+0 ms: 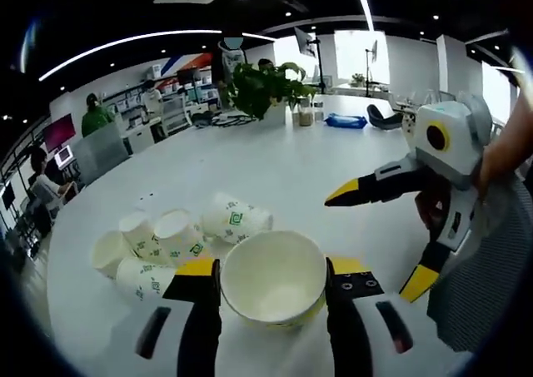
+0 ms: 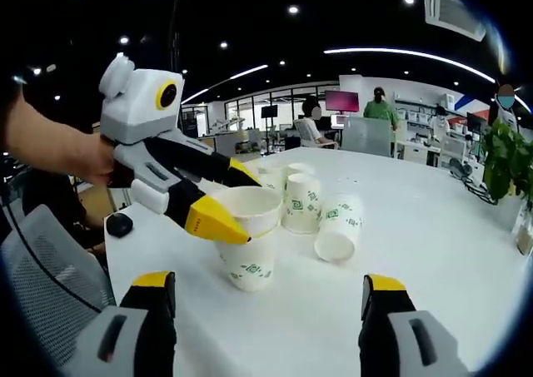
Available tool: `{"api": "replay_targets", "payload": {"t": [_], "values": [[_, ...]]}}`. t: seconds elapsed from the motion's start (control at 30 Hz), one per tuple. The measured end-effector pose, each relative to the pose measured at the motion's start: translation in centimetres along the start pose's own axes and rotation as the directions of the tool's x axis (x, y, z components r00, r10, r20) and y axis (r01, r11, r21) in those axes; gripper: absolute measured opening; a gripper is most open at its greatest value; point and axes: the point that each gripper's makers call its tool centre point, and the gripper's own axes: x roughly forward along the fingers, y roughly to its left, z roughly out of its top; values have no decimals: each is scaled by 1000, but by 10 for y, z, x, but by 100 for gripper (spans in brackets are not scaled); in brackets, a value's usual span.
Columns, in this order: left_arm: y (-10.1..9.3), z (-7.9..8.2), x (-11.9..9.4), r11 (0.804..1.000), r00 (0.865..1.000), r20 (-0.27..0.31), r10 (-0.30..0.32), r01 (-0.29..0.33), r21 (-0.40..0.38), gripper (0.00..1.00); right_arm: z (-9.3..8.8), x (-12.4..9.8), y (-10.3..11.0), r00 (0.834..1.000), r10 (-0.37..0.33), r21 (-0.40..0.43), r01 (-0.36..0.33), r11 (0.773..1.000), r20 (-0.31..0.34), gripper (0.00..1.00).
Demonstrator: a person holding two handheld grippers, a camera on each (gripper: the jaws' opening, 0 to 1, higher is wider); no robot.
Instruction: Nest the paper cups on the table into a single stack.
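Note:
My left gripper (image 1: 273, 269) is shut on a white paper cup (image 1: 273, 290) with a green logo, its mouth facing the camera. In the right gripper view this cup (image 2: 250, 256) stands upright with its base at the table (image 2: 433, 252), and the left gripper (image 2: 233, 200) clamps its rim from the left. Several more cups (image 1: 179, 237) lie on their sides in a loose cluster just beyond it, toward the left. The same cluster of cups (image 2: 312, 206) shows behind the held cup in the right gripper view. My right gripper (image 2: 268, 285) is open and empty, a short way from the held cup; from the left gripper view the right gripper (image 1: 379, 240) hangs open at the right.
The round white table (image 1: 283, 165) carries a potted plant (image 1: 262, 86) and a blue packet (image 1: 346, 121) at its far side. A black mouse (image 2: 119, 224) lies near the table edge, by a grey mesh chair (image 2: 50, 269). People sit at desks in the background.

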Motion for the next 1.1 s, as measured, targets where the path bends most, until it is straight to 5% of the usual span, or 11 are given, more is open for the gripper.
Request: {"api": "replay_targets", "payload": {"t": [0.6,0.83,1.1], "values": [[-2,-4,-5,1000,1000,2,3,-3,-12,54,3,-4,3,1000,1,1,-1,1000,-2,93],[-2,6,-16,999,997,67,31,-28,-34,55,3,-3,3,1000,2,2,-2,1000,-2,93],[9,29,-46,993,977,182,110,-98,-73,56,2,-2,3,1000,1,9,-1,1000,-7,93]]}}
